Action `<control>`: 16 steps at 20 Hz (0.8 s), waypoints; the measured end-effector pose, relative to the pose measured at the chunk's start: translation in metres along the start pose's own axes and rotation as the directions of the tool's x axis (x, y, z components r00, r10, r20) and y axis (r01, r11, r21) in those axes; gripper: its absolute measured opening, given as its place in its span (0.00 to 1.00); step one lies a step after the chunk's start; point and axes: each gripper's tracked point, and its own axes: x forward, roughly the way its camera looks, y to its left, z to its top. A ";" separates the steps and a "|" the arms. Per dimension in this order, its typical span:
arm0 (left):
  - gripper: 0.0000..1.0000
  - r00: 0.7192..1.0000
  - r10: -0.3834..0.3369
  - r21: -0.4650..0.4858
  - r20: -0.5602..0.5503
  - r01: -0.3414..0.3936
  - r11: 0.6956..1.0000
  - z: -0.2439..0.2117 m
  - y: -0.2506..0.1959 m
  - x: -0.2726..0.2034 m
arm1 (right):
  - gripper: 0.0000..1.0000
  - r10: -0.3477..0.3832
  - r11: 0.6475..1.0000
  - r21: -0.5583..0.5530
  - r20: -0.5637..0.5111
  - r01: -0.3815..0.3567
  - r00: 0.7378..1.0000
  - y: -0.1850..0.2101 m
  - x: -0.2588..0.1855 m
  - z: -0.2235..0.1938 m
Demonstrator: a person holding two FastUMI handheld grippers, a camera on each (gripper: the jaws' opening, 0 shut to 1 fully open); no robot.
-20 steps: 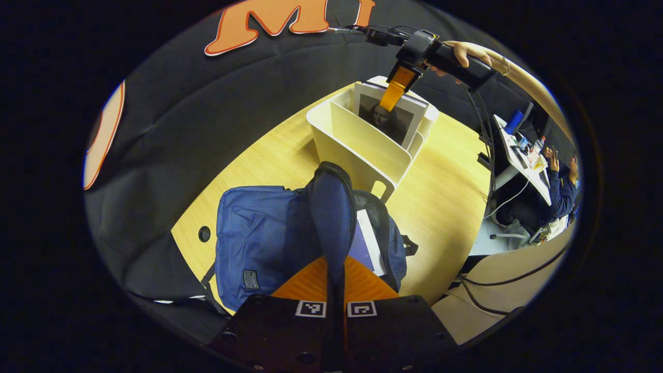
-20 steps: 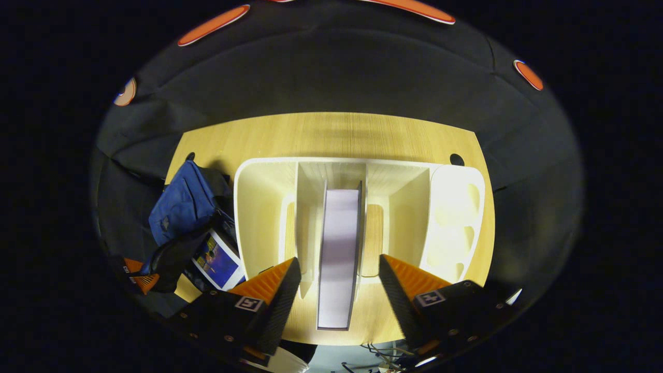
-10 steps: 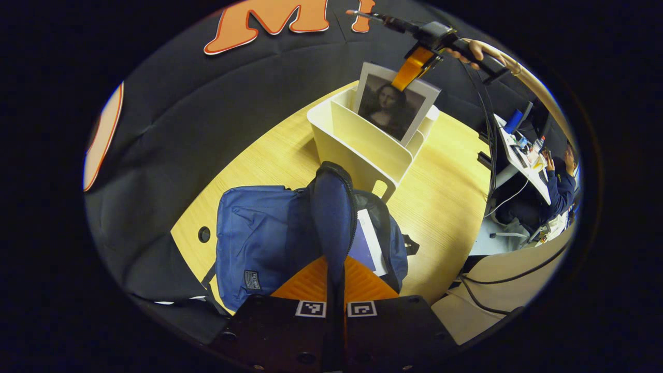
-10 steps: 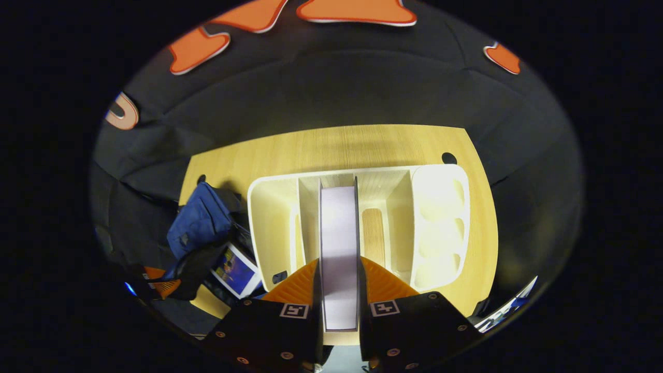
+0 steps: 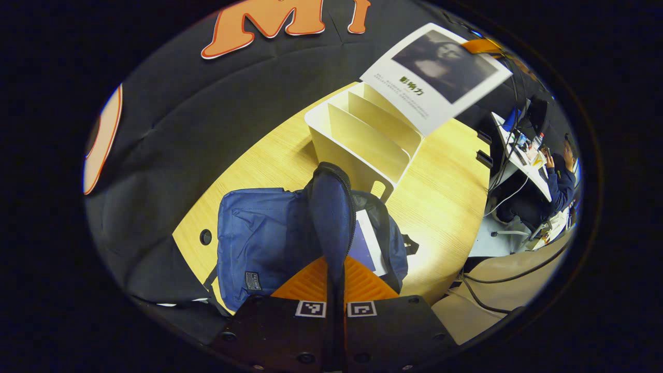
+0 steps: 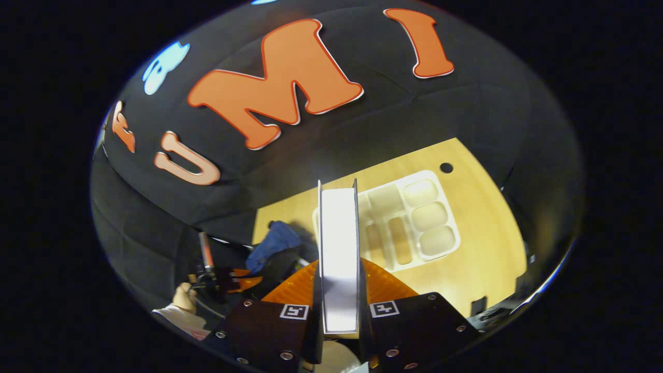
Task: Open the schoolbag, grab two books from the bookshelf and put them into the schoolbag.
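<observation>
One book sits clamped between right claw fingers.

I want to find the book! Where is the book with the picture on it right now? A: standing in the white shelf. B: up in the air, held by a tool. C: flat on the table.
B: the right tool grips the book lifted above the white shelf.

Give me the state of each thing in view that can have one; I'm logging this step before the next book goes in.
Schoolbag: open, flap held up, lying on the table.
Book in the schoolbag: partly inside the opening.
Second book: lifted clear of the bookshelf, in the air.
Bookshelf: upright, its slots without books.
Left tool: shut on the schoolbag flap.
Right tool: shut on the second book.
</observation>
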 end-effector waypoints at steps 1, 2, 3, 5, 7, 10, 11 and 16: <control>0.01 1.000 0.003 -0.001 0.003 -0.003 1.000 0.001 0.001 0.000 | 0.28 0.035 0.999 0.034 0.012 -0.036 0.999 0.003 0.000 -0.013; 0.01 1.000 0.005 0.003 0.004 -0.005 1.000 0.000 0.000 -0.001 | 0.28 0.060 0.996 0.069 0.029 -0.062 0.998 0.003 0.004 -0.027; 0.01 1.000 0.010 0.011 0.004 -0.010 1.000 0.000 0.000 -0.002 | 0.28 0.086 0.991 0.094 0.044 -0.090 0.995 0.003 0.009 -0.040; 0.01 1.000 0.018 0.026 0.003 -0.018 1.000 0.000 0.000 -0.003 | 0.28 0.149 0.973 0.169 0.069 -0.159 0.986 0.004 0.024 -0.073; 0.01 1.000 0.022 0.029 0.003 -0.022 0.999 0.001 -0.001 -0.003 | 0.28 0.207 0.940 0.259 0.082 -0.222 0.975 0.003 0.048 -0.109; 0.01 1.000 0.027 0.042 0.004 -0.027 0.999 0.000 -0.002 0.002 | 0.28 0.230 0.893 0.382 0.066 -0.238 0.971 -0.005 0.099 -0.165; 0.01 1.000 0.030 0.053 0.005 -0.030 0.998 0.001 -0.002 0.001 | 0.28 0.240 0.880 0.406 0.062 -0.244 0.969 -0.007 0.114 -0.181; 0.08 1.000 0.024 0.073 0.001 -0.024 0.997 0.003 -0.007 -0.001 | 0.28 0.261 0.859 0.436 0.076 -0.268 0.962 0.005 0.192 -0.218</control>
